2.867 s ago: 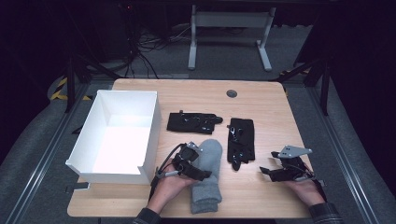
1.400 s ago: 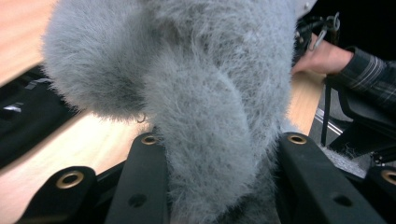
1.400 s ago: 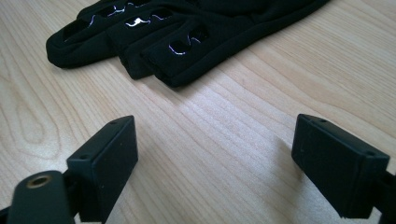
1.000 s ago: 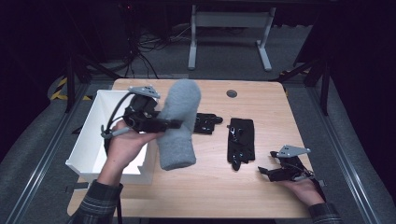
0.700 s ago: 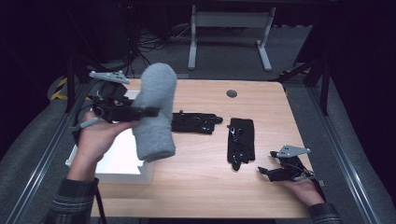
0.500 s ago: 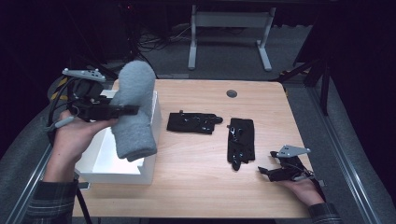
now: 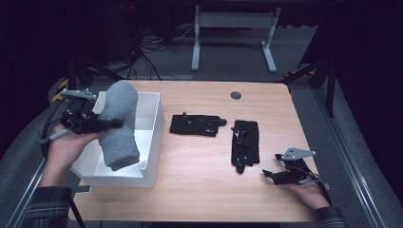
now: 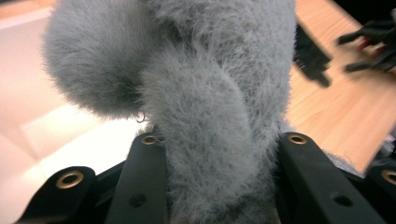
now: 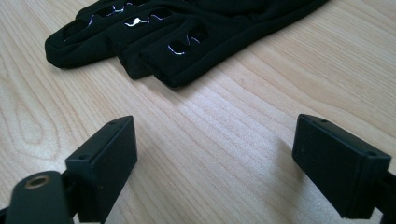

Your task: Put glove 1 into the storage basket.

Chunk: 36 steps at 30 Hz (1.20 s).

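Observation:
A fluffy grey mitten hangs over the white box at the table's left, its lower end inside the box. My left gripper is shut on it around the middle; in the left gripper view the grey mitten bulges between both jaws. Two black gloves lie on the wooden table: one glove in the centre, the other glove to its right. My right gripper rests near the table's front right, open, with bare wood between its jaws and the black glove just ahead.
The white box sits at the table's left edge, open at the top. A small round grommet is set in the table's far side. Dark floor, cables and a desk frame lie beyond the table.
My left gripper has carried the grey mitten from above the table's middle leftward and down over the white box. The right gripper has stayed put.

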Motion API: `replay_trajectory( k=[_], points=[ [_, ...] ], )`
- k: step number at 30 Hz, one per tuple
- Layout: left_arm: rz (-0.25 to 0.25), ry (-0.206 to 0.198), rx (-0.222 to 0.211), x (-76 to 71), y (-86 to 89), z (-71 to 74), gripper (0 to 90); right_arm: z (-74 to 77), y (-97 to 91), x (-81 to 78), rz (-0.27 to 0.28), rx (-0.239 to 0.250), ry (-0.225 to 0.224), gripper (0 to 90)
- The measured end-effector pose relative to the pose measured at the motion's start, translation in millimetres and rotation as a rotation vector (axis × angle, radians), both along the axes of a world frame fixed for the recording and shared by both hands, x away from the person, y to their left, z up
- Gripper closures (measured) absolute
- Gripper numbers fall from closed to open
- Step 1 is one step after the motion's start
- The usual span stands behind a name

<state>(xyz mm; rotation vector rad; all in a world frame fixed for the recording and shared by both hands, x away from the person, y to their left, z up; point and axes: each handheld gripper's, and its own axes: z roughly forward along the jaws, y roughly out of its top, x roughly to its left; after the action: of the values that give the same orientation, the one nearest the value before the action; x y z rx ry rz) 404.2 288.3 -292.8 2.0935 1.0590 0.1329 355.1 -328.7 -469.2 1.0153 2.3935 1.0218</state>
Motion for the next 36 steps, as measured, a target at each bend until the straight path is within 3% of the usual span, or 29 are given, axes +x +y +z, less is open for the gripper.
replay_trajectory(
  k=[5,6,8,10,15,19,22,26,28,33,36],
  points=[
    [0.008,0.049,0.02,20.0,-1.7,-43.0,67.5,0.0,0.0,0.0,-0.001,0.0,0.0,13.9],
    [0.008,0.049,0.02,20.0,-1.7,-43.0,67.4,0.0,0.0,0.0,-0.001,0.0,0.0,13.9],
    [0.012,0.068,0.026,27.3,-3.4,-59.3,67.3,0.0,0.0,0.0,-0.001,0.0,0.0,13.9],
    [0.018,0.066,0.056,31.3,-5.1,-68.9,66.7,0.0,0.0,0.1,-0.001,0.0,0.0,13.9],
    [0.027,0.103,0.053,42.0,-11.3,-95.7,63.7,0.0,0.0,0.0,-0.001,0.0,0.001,13.9],
    [0.043,0.144,0.074,49.2,-11.1,-116.5,58.3,0.0,0.0,0.0,-0.001,0.0,0.0,13.9],
    [0.067,0.182,0.115,52.7,-10.3,-129.5,49.1,0.0,0.1,0.0,-0.001,0.0,0.0,13.9],
    [0.108,0.174,0.116,52.6,-8.4,-129.1,30.6,0.0,0.2,0.1,-0.002,0.0,0.001,13.8],
    [0.15,0.148,0.13,50.6,-8.3,-123.5,23.8,0.0,0.2,0.1,-0.002,0.0,0.001,13.7],
    [0.207,0.096,0.143,47.5,-11.9,-106.0,15.7,0.0,0.3,0.1,-0.003,0.0,0.001,13.6],
    [0.232,0.063,0.128,45.0,-11.6,-93.1,14.8,0.0,0.3,0.1,-0.004,0.0,0.001,13.6]
  ],
)
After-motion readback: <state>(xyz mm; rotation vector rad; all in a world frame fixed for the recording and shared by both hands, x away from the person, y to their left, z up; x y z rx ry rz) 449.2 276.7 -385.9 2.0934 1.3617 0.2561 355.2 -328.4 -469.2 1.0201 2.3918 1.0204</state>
